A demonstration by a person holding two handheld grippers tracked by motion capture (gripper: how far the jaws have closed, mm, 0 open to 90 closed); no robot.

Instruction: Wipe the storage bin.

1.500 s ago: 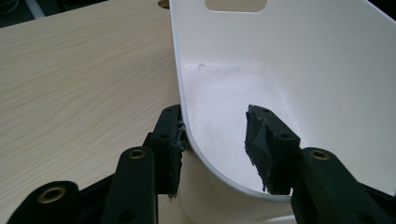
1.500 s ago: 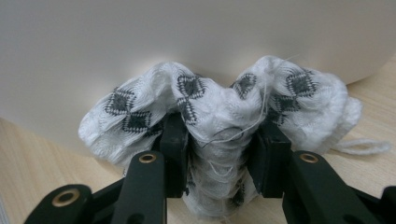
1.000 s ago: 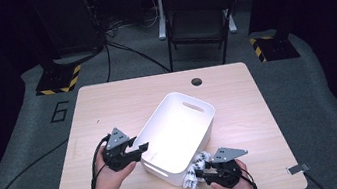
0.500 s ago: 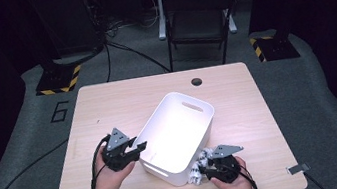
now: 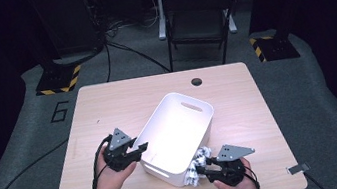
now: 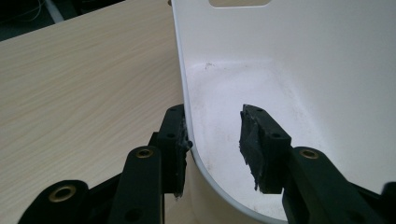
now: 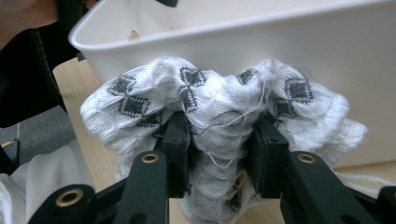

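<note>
The left claw point(image 5: 140, 148) straddles the near rim of the white bin point(image 5: 177, 131): one jaw sits outside against the wall, the other inside and clear of it, so it is open after just closing somewhat. The right claw point(image 7: 219, 140) is clamped on a bunched white cloth point(image 7: 219, 102) with dark diamonds, held just before the bin's outer wall above the surface point(image 5: 108, 108).

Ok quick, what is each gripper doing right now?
Left gripper: open, its jaws straddling the white bin's rim, one outside, one inside.
Right gripper: shut on the white patterned cloth, beside the bin.
</note>
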